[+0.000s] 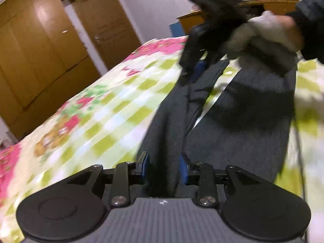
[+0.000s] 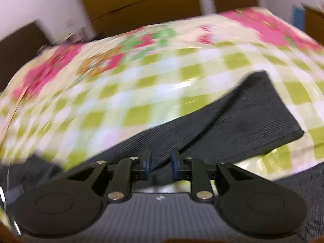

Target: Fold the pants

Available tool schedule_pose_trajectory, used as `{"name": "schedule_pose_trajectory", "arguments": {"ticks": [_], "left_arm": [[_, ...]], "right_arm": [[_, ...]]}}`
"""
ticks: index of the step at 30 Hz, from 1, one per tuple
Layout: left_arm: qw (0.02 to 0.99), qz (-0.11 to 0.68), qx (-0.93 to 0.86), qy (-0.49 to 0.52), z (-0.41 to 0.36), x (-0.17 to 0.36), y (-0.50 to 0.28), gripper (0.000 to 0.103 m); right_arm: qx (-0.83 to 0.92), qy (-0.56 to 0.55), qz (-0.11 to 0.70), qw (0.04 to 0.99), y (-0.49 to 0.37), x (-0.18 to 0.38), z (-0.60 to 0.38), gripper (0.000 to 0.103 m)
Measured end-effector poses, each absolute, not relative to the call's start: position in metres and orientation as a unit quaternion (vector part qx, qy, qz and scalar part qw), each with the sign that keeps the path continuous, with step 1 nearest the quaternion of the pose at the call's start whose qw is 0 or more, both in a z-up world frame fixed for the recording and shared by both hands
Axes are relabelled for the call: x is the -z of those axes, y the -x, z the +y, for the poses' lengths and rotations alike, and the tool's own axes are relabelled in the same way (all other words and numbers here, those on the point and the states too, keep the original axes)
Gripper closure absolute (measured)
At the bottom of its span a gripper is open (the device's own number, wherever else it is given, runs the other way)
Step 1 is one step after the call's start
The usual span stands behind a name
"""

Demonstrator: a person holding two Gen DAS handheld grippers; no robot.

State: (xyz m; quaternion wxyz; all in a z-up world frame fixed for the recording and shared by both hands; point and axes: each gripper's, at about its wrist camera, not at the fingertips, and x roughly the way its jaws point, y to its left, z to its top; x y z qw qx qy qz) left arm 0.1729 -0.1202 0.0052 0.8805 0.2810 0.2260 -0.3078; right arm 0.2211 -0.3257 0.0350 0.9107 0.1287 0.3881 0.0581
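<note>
Dark grey ribbed pants hang over a bed with a green-checked, floral sheet. My left gripper is shut on a bunch of the pants fabric, which runs up from its blue pads. In the left wrist view my right gripper is held by a gloved hand and grips the far end of the pants. In the right wrist view my right gripper is shut on the pants; one leg lies across the sheet with its hem at the right.
Wooden wardrobe doors stand beyond the bed on the left. A wooden desk with crumpled items is at the back right. A white pillar and brown panels rise past the bed's far edge.
</note>
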Motion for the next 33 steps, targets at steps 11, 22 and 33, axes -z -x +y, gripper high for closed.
{"name": "schedule_pose_trajectory", "arguments": {"ticks": [11,22,33], "left_arm": [[0.873,0.255,0.313,-0.274,-0.167,0.011,-0.186,0.057],[0.875,0.261,0.314,-0.259,-0.177,0.014,-0.200,0.052],[0.875,0.276,0.304,-0.256,-0.173,0.012,-0.206,0.052]], "right_arm": [[-0.001,-0.284,0.372,0.884,-0.302,0.006,-0.400,0.085],[0.033,-0.310,0.353,0.882,-0.274,-0.003,-0.424,0.076],[0.028,-0.317,0.370,0.873,-0.327,0.003,-0.415,0.098]]}}
